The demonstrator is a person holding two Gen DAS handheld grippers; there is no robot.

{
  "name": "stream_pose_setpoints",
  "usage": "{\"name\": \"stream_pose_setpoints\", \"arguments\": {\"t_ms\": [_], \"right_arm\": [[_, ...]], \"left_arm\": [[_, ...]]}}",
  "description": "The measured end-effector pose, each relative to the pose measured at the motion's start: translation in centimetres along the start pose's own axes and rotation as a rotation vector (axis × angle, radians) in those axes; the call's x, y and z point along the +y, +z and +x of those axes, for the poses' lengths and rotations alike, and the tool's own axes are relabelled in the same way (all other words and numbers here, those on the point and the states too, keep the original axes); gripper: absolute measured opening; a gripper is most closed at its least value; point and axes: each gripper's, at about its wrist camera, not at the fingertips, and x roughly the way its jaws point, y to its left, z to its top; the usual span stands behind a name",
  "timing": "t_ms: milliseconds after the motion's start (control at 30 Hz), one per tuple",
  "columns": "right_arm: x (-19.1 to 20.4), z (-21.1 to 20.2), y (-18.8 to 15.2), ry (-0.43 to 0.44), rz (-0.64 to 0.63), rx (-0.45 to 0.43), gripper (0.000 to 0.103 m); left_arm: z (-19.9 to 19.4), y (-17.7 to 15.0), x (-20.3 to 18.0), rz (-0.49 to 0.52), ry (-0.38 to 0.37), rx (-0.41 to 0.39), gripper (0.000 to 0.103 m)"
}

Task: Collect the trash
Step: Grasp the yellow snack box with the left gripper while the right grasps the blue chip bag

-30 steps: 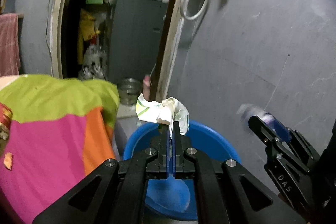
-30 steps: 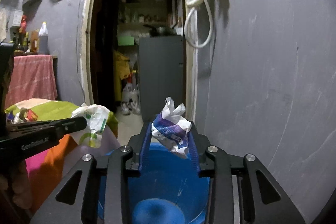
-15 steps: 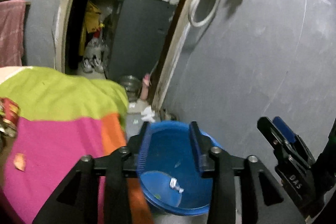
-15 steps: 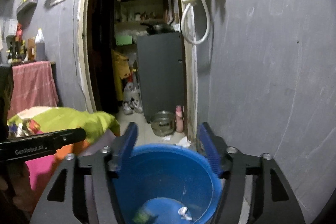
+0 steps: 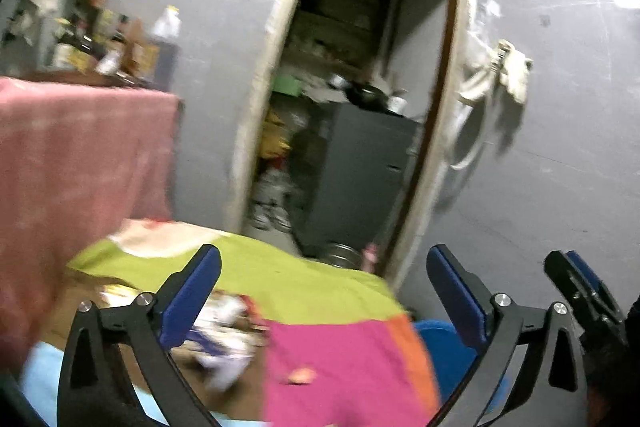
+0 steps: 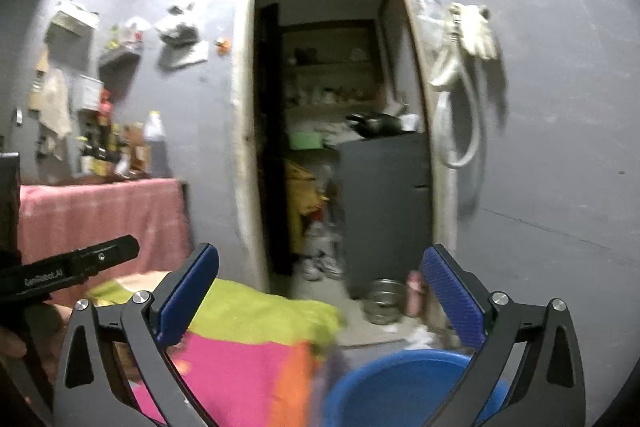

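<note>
My left gripper [image 5: 324, 291] is high over the bright green, pink and orange cloth [image 5: 320, 291], its jaws opening wide with nothing between them. Blurred white and blue wrappers [image 5: 224, 339] lie on the cloth under its left finger, and an orange scrap [image 5: 300, 375] lies nearer. The blue tub [image 5: 436, 343] peeks out at the cloth's right edge. My right gripper [image 6: 320, 291] has its jaws opening too, with nothing held, above the cloth [image 6: 248, 347] and the tub [image 6: 400, 383]. Each view shows the other gripper at its edge: the right gripper [image 5: 580, 291] and the left gripper [image 6: 80, 267].
An open doorway [image 6: 320, 107] lies ahead with a grey cabinet [image 6: 384, 207] inside. A steel bowl [image 6: 384, 301] and a pink bottle [image 6: 414, 291] stand on the floor. A hose and glove [image 6: 464, 75] hang on the right wall. At the left, a pink-draped table [image 6: 100, 219] carries several bottles.
Both grippers opened and let their crumpled wrappers fall into the blue tub. Both then rose, and the left one swung left, so the tub has slid low and right in view.
</note>
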Motion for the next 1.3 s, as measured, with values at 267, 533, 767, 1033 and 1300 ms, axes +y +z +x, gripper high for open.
{"name": "stream_pose_setpoints", "arguments": {"t_ms": [267, 533, 767, 1033, 1300], "right_arm": [[8.4, 2.1, -1.1, 0.126, -0.008, 0.022, 0.103], [13.9, 6.2, -4.3, 0.236, -0.059, 0.155, 0.103], [16.6, 10.1, -7.3, 0.354, -0.100, 0.340, 0.091], [18.4, 13.0, -10.1, 0.442, -0.141, 0.523, 0.068], [19.8, 14.2, -11.5, 0.466, -0.194, 0.599, 0.046]], "left_arm": [[-3.9, -1.7, 8.1, 0.025, 0.161, 0.010, 0.101], [-3.0, -5.3, 13.7, 0.028, 0.227, 0.170, 0.101], [0.4, -6.9, 16.9, -0.011, 0.217, 0.292, 0.100], [4.6, -6.8, 20.1, -0.135, 0.151, 0.393, 0.091], [6.4, -6.8, 20.9, -0.171, 0.111, 0.457, 0.067]]}}
